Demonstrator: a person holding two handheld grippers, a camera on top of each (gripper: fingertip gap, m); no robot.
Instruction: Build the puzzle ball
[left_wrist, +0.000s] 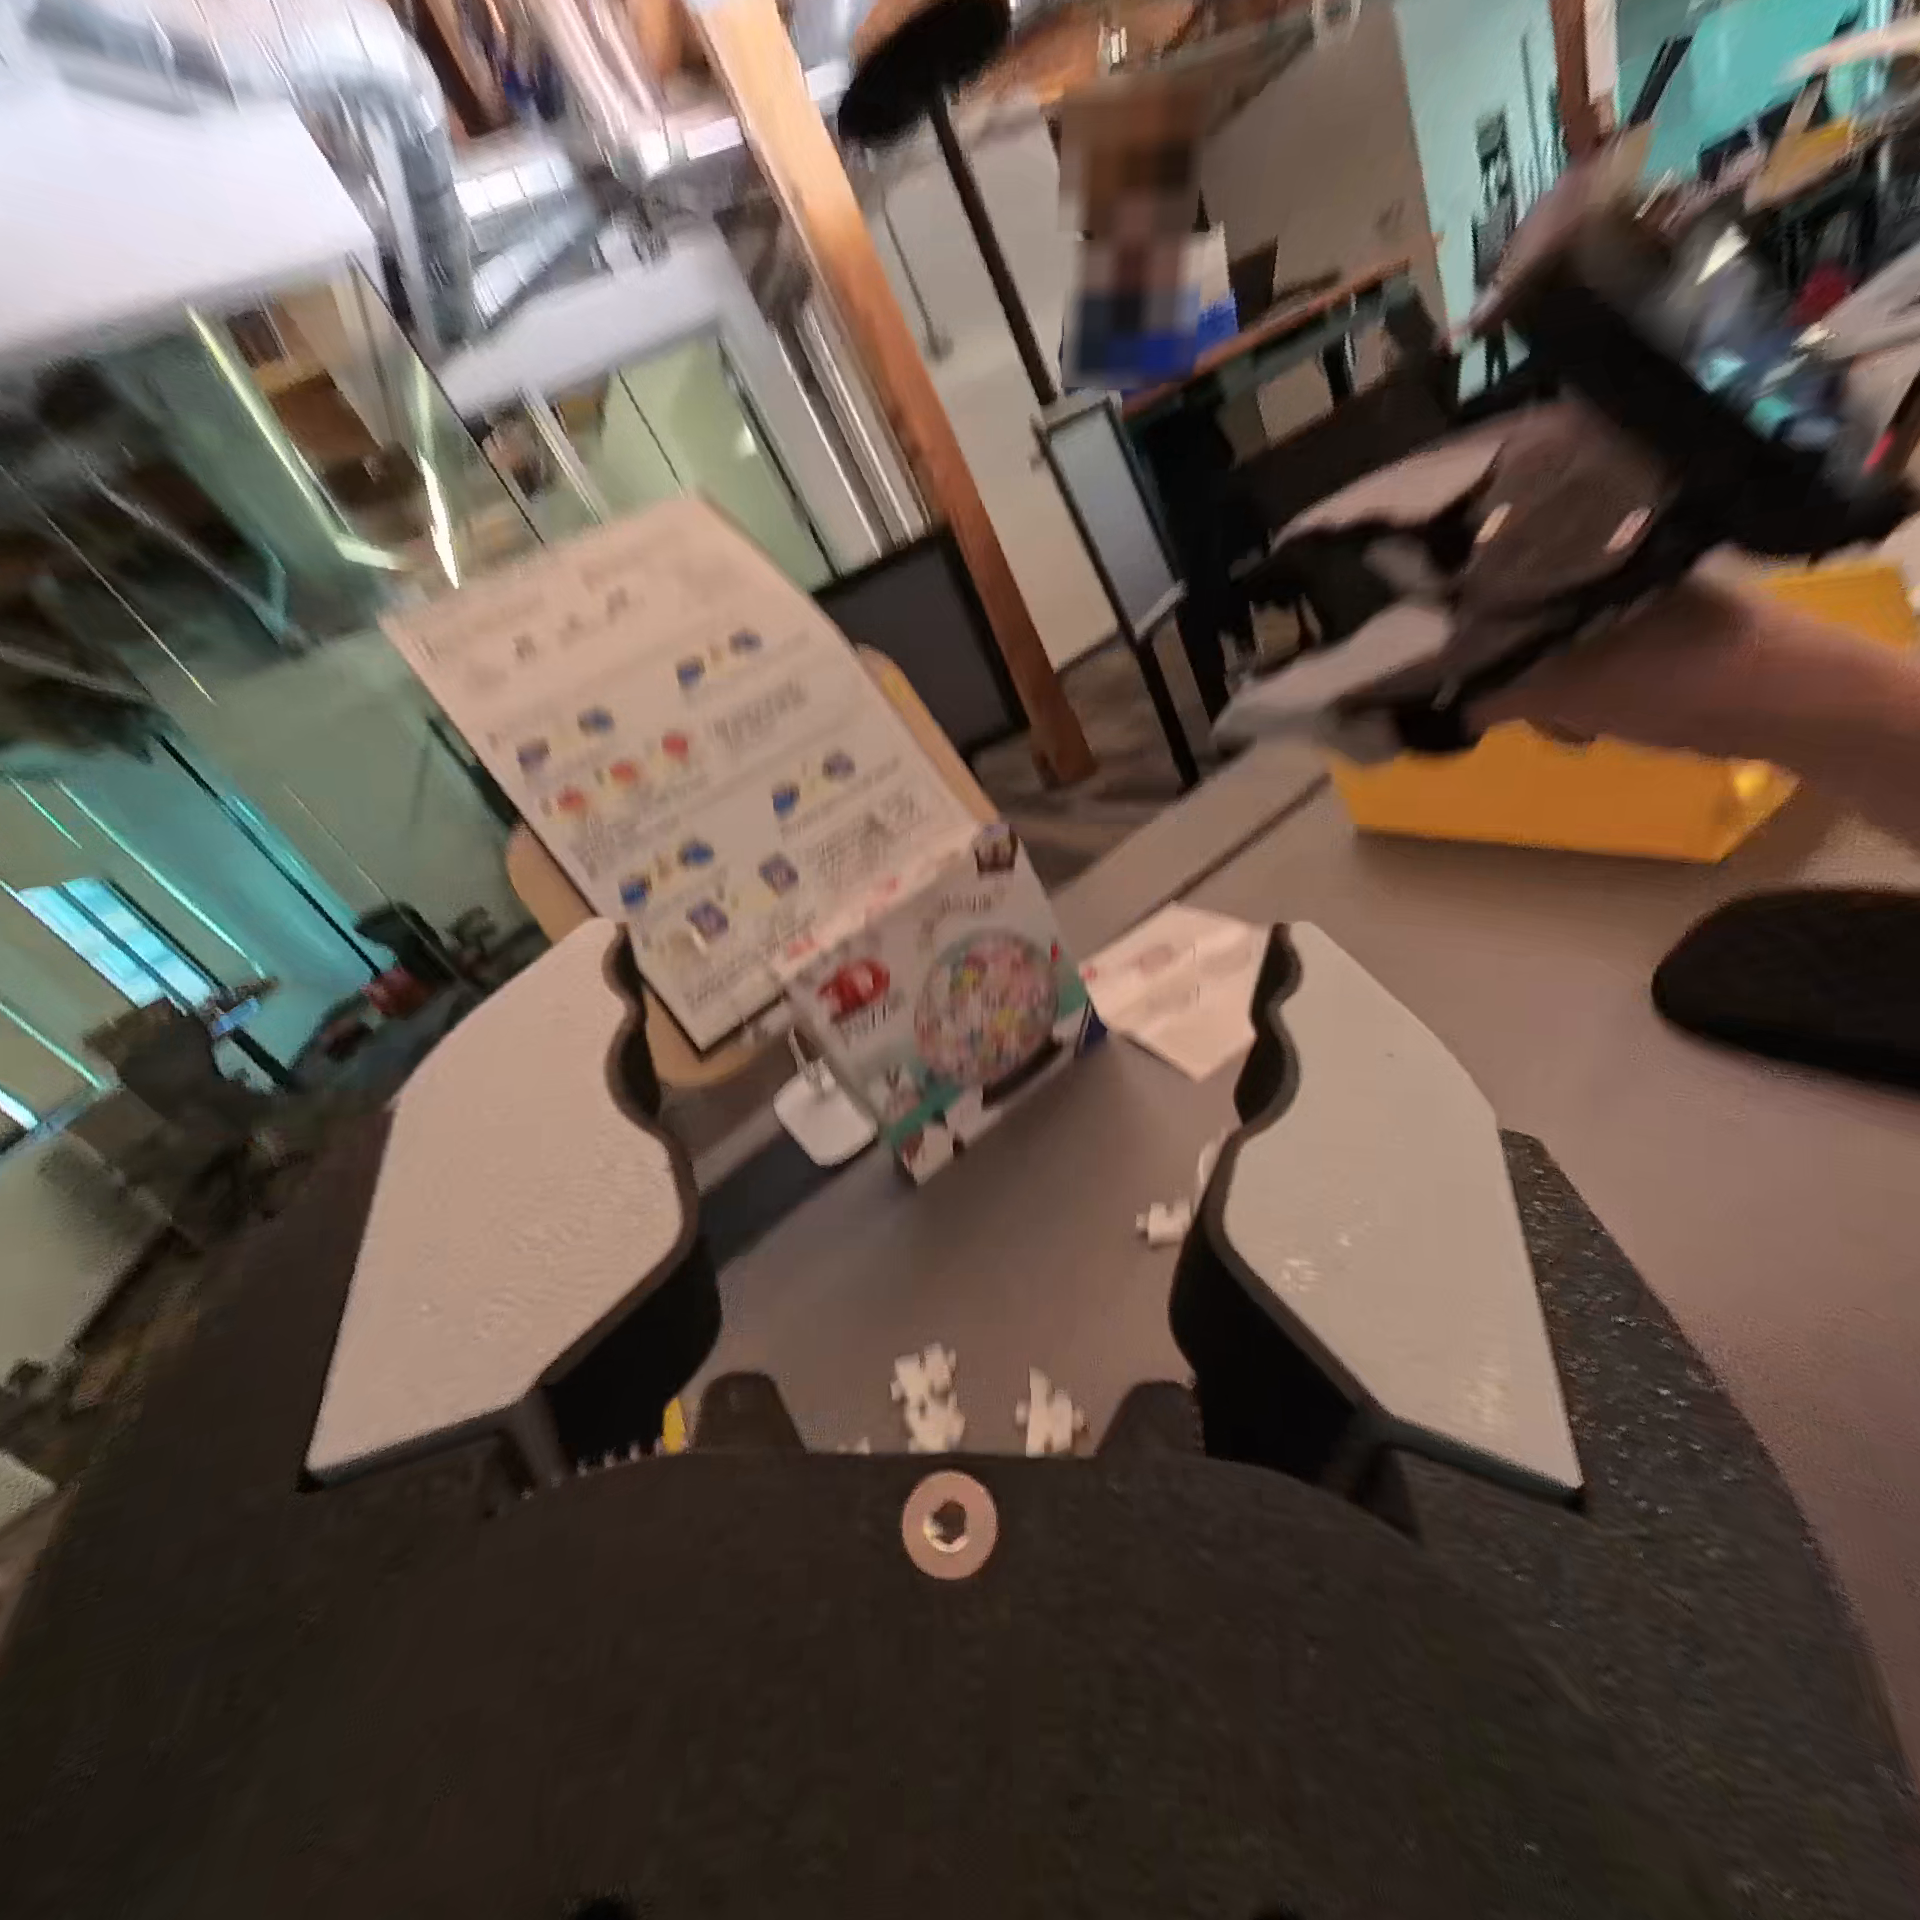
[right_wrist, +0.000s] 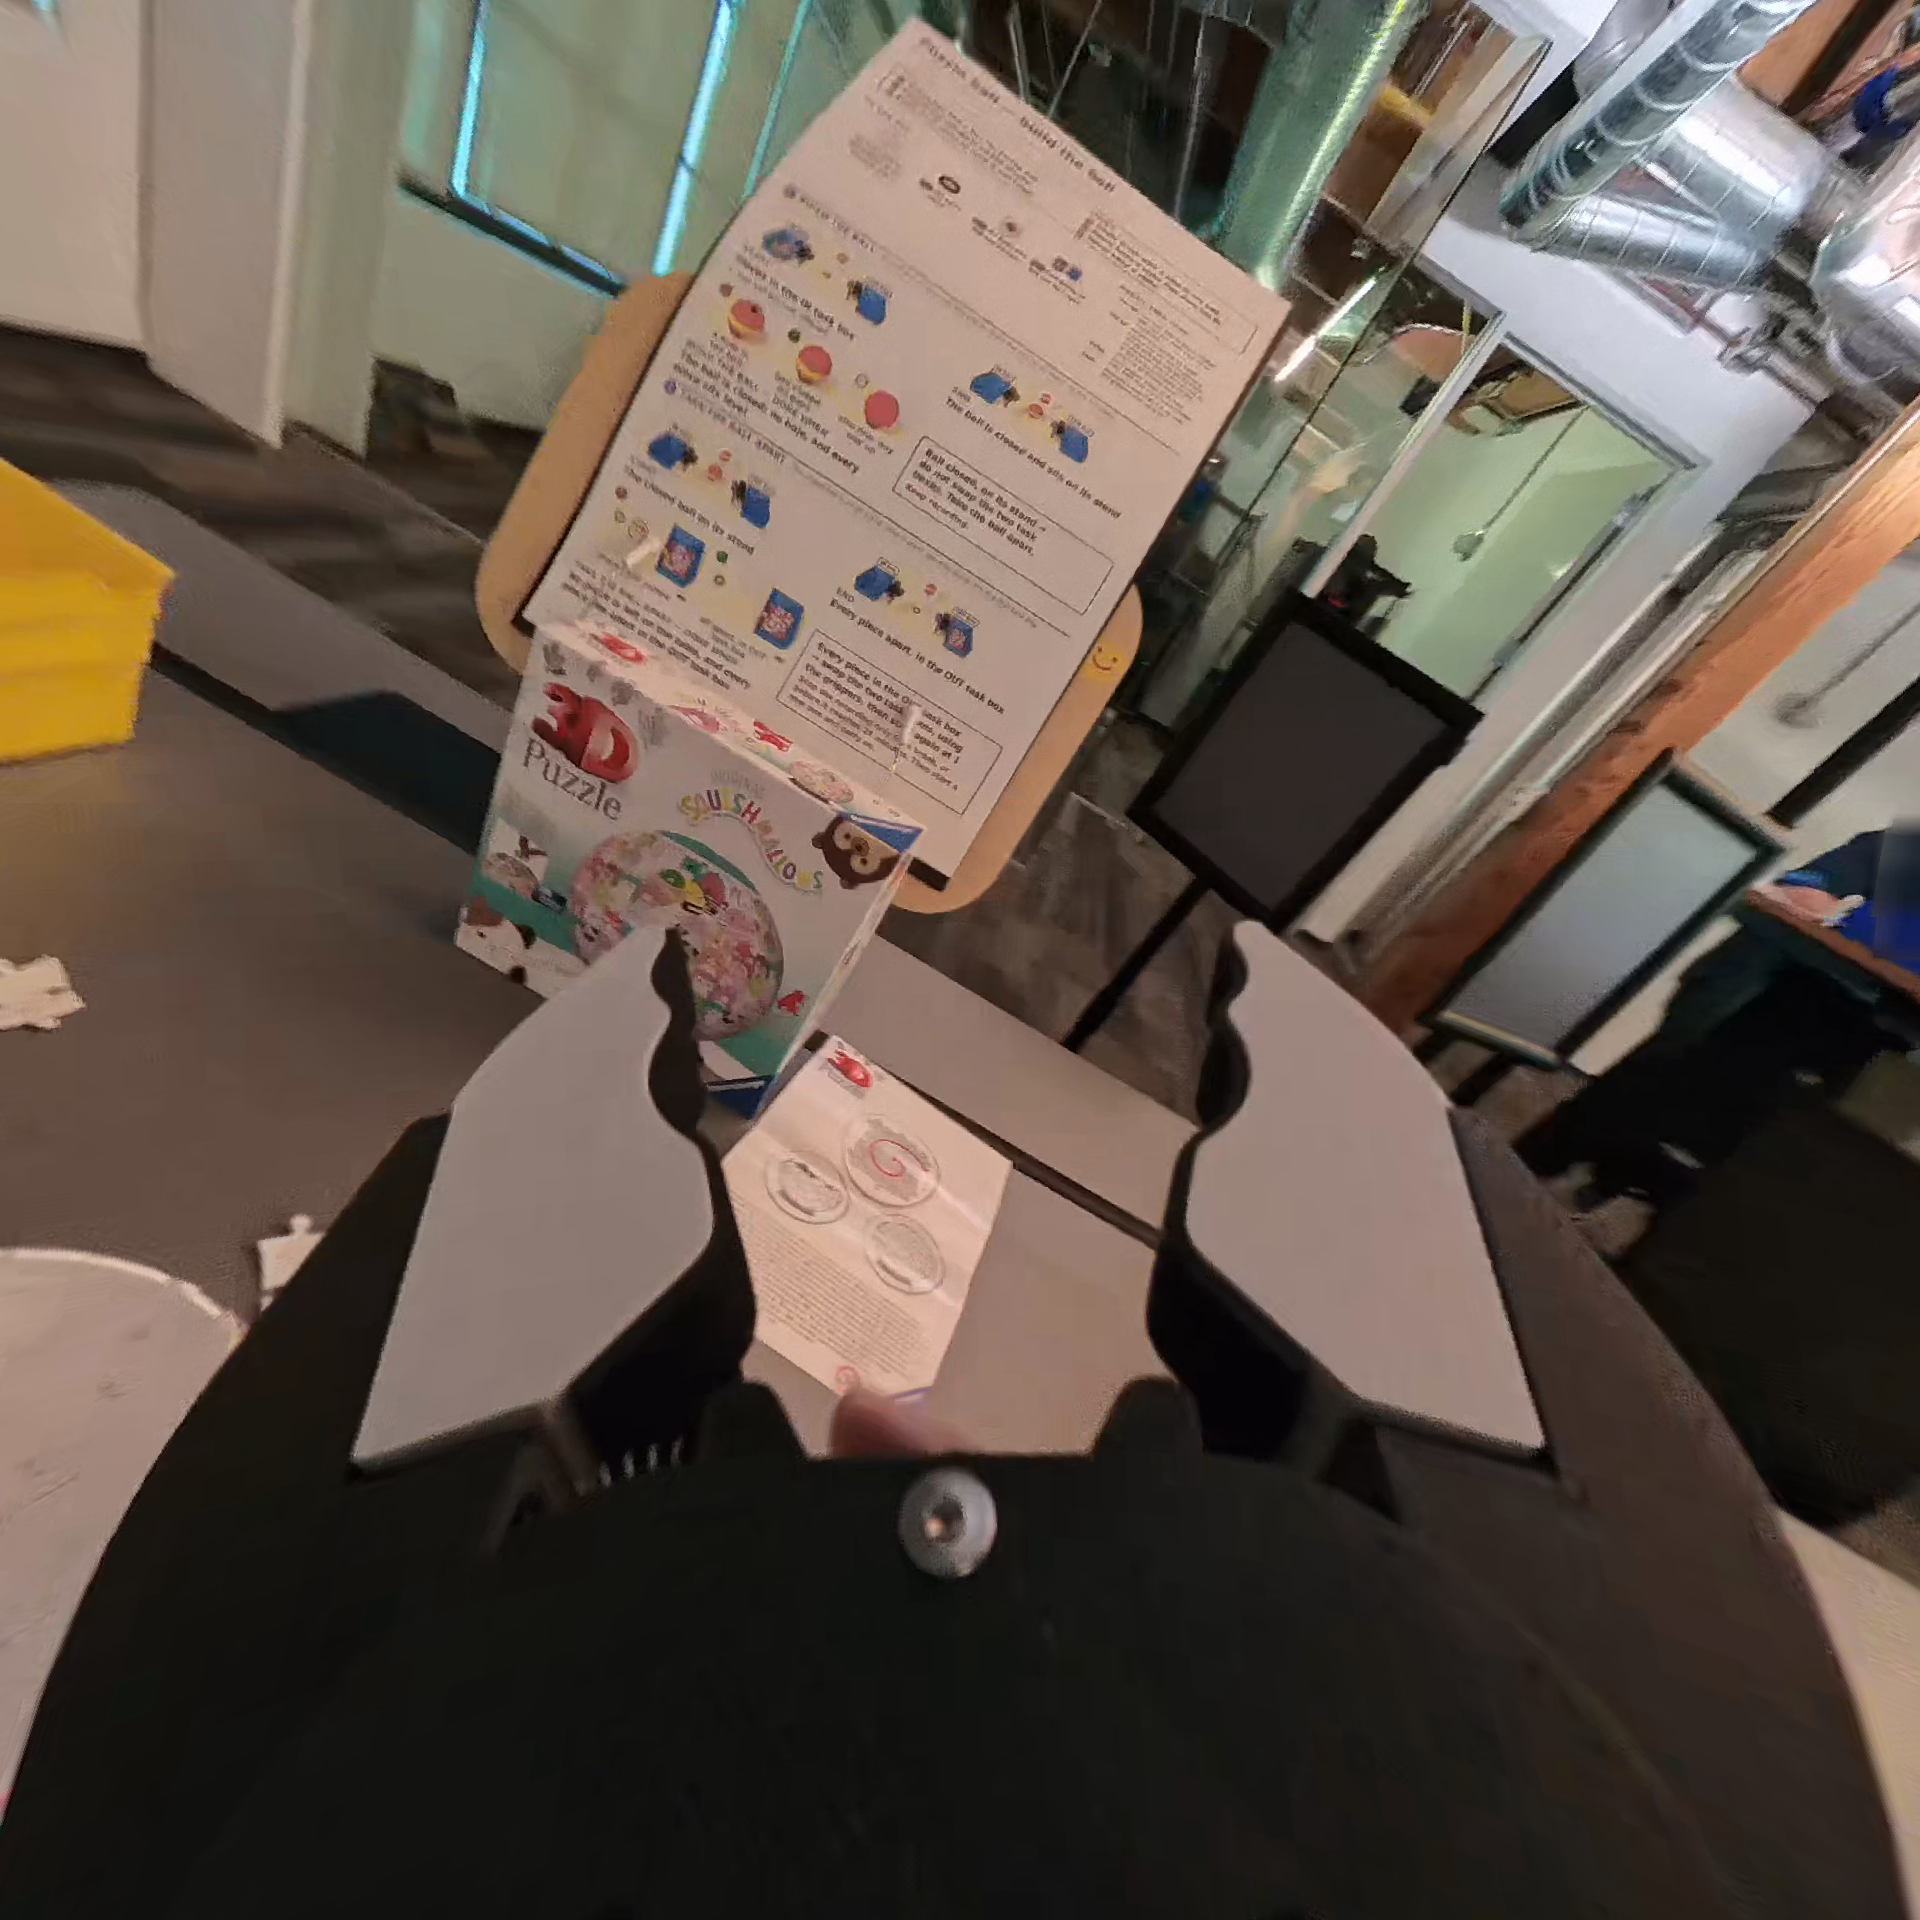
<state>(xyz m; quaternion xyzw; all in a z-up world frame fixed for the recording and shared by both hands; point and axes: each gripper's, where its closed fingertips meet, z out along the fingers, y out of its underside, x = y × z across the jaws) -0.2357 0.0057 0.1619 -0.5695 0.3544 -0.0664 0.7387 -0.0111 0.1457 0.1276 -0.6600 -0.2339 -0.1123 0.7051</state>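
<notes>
Both spread and empty, left gripper (left_wrist: 951, 1049) and right gripper (right_wrist: 951, 1029) raised short of the puzzle box (right_wrist: 675, 883), likely surveying, with loose white puzzle pieces (left_wrist: 925, 1397) scattered nearer than the box, unassembled.

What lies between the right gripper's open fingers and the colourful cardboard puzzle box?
In the right wrist view, a white folded paper leaflet lies flat on the grey table between the right gripper and the puzzle box.

bright daylit room | left view motion-blurred | right view sharper | wide-angle edge bending
</notes>
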